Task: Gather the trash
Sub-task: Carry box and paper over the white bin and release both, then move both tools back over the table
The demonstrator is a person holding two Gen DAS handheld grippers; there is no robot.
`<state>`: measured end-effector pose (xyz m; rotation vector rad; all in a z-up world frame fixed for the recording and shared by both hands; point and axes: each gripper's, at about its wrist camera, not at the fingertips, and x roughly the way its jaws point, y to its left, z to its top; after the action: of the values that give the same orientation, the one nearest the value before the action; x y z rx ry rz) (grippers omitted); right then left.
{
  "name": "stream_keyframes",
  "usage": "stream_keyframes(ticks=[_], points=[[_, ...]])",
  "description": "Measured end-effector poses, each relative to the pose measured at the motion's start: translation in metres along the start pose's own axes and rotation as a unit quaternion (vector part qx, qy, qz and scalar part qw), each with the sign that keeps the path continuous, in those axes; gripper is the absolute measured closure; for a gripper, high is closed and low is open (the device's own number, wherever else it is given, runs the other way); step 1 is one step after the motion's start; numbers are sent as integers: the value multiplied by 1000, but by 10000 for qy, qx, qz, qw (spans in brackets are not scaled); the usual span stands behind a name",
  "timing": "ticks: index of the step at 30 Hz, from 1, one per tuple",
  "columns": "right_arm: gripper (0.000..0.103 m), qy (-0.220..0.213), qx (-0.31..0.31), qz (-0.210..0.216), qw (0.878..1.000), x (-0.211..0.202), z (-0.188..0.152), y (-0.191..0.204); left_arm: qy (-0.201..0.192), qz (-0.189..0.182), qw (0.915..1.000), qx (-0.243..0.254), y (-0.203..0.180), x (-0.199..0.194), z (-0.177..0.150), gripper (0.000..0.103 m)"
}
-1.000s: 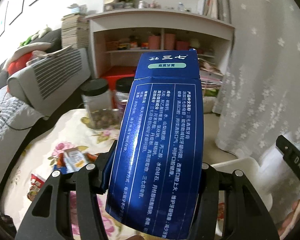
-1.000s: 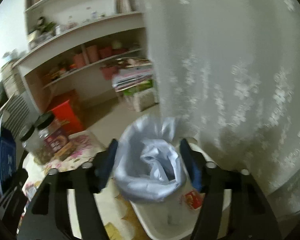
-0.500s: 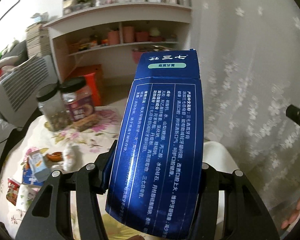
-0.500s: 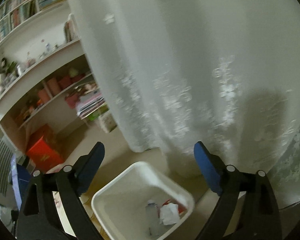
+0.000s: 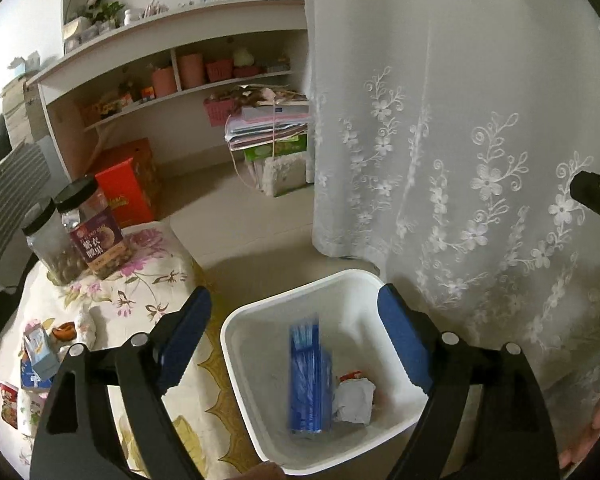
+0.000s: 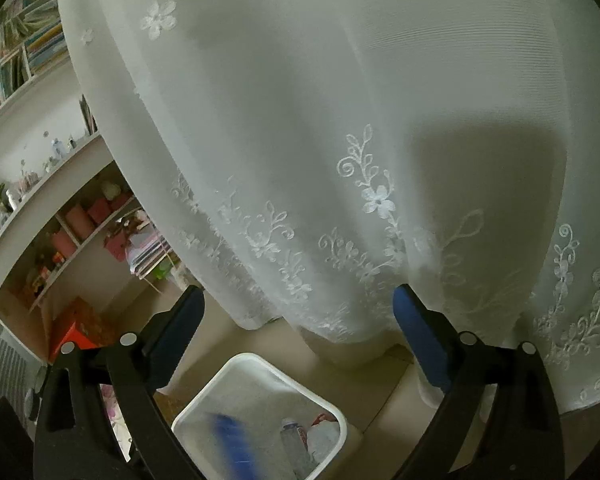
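Observation:
My left gripper (image 5: 294,318) is open and empty above the white bin (image 5: 236,344). The blue toothpaste box (image 5: 310,380) is blurred inside the bin, beside crumpled white trash (image 5: 354,398). My right gripper (image 6: 296,316) is open and empty, held high over the same white bin (image 6: 260,364); the blue box (image 6: 232,448) shows blurred in it, with a clear bottle (image 6: 294,444). More trash lies on the floral table: a small carton (image 5: 40,346) and snack wrappers (image 5: 10,400).
Two black-lidded jars (image 5: 90,228) stand at the table's far edge. A white lace curtain (image 5: 460,140) hangs right behind the bin. Shelves (image 5: 180,80), a red box (image 5: 126,182) and stacked papers (image 5: 268,128) lie beyond on the floor.
My left gripper swung right over the bin, opened and let go of the blue box, which fell in. My right gripper released the bag earlier and has lifted higher.

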<state>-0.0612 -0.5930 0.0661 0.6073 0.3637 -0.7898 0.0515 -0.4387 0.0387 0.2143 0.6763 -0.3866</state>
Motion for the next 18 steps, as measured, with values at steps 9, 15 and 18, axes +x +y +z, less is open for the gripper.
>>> stream_keyframes(ticks=[9,15,18], points=[[7,-265,-325,-31,9991,-14,-8,20,-78,279,9996,-75,24,-10,-1,20],[7,-373,-767,28,9964,-23,-22,47,-144,531,9980,-324,56,-18,-4,17],[7,-498,-1081,17,9929,-30,-33,65,-167,668,9964,-503,77,-22,-5,17]])
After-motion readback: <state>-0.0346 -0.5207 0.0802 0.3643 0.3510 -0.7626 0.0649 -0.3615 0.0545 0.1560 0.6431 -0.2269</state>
